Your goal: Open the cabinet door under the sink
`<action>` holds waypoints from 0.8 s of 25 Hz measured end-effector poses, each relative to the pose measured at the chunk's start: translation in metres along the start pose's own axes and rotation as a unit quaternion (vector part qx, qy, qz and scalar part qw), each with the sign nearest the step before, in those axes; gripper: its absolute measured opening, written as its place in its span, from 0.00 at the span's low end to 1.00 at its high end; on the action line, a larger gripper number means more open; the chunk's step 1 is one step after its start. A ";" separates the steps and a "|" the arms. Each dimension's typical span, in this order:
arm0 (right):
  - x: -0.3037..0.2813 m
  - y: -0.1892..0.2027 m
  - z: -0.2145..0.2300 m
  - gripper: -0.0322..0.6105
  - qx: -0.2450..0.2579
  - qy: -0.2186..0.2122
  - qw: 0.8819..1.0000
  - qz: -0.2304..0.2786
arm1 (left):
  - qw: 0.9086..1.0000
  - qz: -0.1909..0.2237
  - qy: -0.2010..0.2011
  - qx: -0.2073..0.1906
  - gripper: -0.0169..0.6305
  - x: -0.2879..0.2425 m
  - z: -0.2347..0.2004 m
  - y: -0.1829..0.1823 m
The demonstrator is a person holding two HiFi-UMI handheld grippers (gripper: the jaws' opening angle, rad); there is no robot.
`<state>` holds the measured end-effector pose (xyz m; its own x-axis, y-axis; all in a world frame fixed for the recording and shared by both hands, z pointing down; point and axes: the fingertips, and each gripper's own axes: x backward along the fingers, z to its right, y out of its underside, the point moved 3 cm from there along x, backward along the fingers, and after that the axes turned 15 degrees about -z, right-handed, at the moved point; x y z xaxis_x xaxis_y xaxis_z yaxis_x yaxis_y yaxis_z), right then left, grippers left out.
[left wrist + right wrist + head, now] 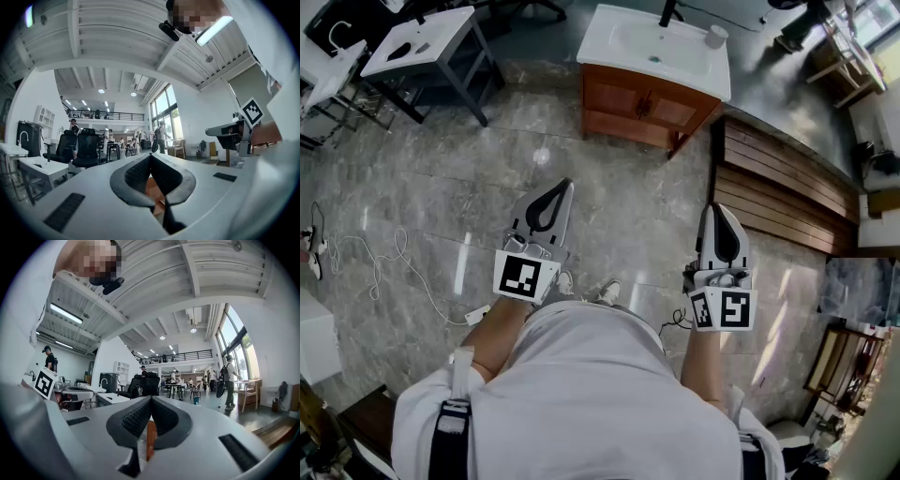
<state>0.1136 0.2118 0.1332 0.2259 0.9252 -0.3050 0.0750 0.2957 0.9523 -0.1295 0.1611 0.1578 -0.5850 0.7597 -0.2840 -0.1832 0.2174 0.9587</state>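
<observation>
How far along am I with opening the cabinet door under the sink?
Done: nothing; the cabinet doors under the sink look closed. In hand: nothing; left gripper and right gripper are shut and empty, across the floor from them. Left: approach, grip a door, pull it open.

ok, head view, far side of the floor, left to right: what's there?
white-topped table → sink cabinet, doors shut → slatted wooden platform
</observation>
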 end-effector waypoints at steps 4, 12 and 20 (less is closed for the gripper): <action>0.003 0.001 0.003 0.10 0.003 -0.004 1.000 -0.001 | 0.999 -0.020 0.018 0.021 0.04 -0.004 0.008 0.007; 0.009 0.009 0.017 0.10 -0.009 0.000 1.000 0.012 | 1.000 -0.011 0.017 0.008 0.04 -0.005 0.025 0.001; 0.009 0.017 0.025 0.10 -0.002 -0.022 1.000 0.015 | 1.000 -0.018 -0.003 0.010 0.04 -0.002 0.044 0.003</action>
<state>0.1411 0.2193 0.1467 0.2700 0.9227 -0.2752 0.0632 0.2682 0.9613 -0.0944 0.1872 0.1614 -0.5736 0.7545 -0.3191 -0.1886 0.2574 0.9477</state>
